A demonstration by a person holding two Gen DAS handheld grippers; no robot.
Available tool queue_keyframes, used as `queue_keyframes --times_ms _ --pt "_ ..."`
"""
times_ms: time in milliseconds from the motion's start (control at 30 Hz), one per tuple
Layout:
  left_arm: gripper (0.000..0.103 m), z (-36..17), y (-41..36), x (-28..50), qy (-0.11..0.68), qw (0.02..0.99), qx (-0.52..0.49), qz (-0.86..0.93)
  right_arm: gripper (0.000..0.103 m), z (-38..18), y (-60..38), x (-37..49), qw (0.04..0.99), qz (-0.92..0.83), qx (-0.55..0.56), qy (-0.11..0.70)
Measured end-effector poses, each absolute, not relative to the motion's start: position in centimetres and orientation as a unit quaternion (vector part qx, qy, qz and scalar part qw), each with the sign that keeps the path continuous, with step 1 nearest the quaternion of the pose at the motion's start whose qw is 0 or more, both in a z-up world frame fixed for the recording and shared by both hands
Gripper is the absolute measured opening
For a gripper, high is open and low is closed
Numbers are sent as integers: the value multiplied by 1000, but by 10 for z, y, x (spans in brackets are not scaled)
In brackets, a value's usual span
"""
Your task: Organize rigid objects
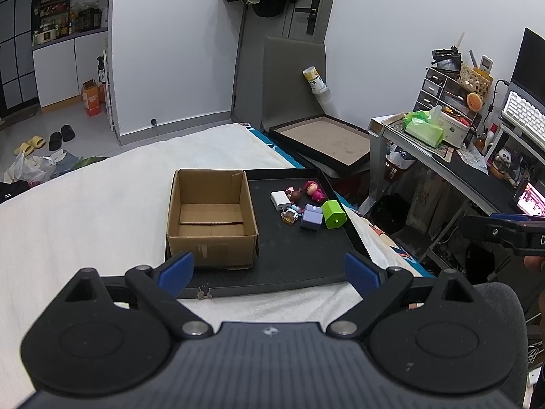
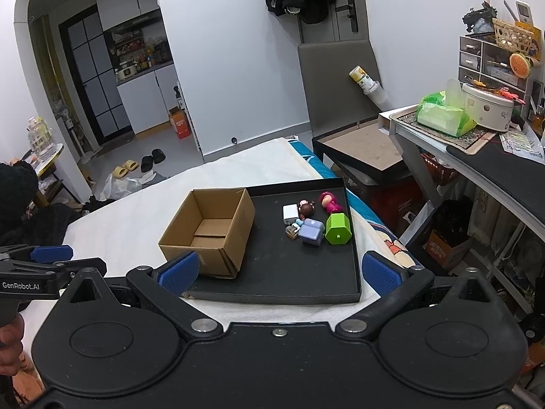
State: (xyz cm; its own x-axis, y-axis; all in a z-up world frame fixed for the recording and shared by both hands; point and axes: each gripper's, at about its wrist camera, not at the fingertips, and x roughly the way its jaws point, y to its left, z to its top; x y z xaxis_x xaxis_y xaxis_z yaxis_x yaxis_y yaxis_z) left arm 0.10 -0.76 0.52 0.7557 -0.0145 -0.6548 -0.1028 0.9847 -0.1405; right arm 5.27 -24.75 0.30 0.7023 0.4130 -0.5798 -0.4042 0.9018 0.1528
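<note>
Both grippers spread, above tray.

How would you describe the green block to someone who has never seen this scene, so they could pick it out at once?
Find the black tray on the white bed, with an open cardboard box at its left end. A cluster of small toys lies at the tray's right; the green block sits on that cluster's right edge, beside a lavender block. It alone is bright lime green, with angled faces.
</note>
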Motion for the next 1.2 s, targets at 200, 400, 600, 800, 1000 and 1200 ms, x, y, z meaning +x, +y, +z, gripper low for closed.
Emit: queue_keyframes --times_ms 200,400,600,800,1000,1200 --pt "95 8 -9 0 344 935 -82 26 103 5 -248 52 924 222 7 312" --pt "95 12 -7 -1 338 937 -82 26 103 6 -249 54 924 224 6 310" --pt "95 11 -2 2 332 939 -88 31 103 7 -246 53 924 232 8 305" --pt "95 4 6 13 339 935 -96 36 103 0 -239 54 921 250 -6 298" --pt "95 0 10 32 348 930 -107 37 103 -8 -234 67 917 250 -8 310" --pt "95 -2 15 52 354 928 -111 32 103 -16 -239 84 918 234 3 319"
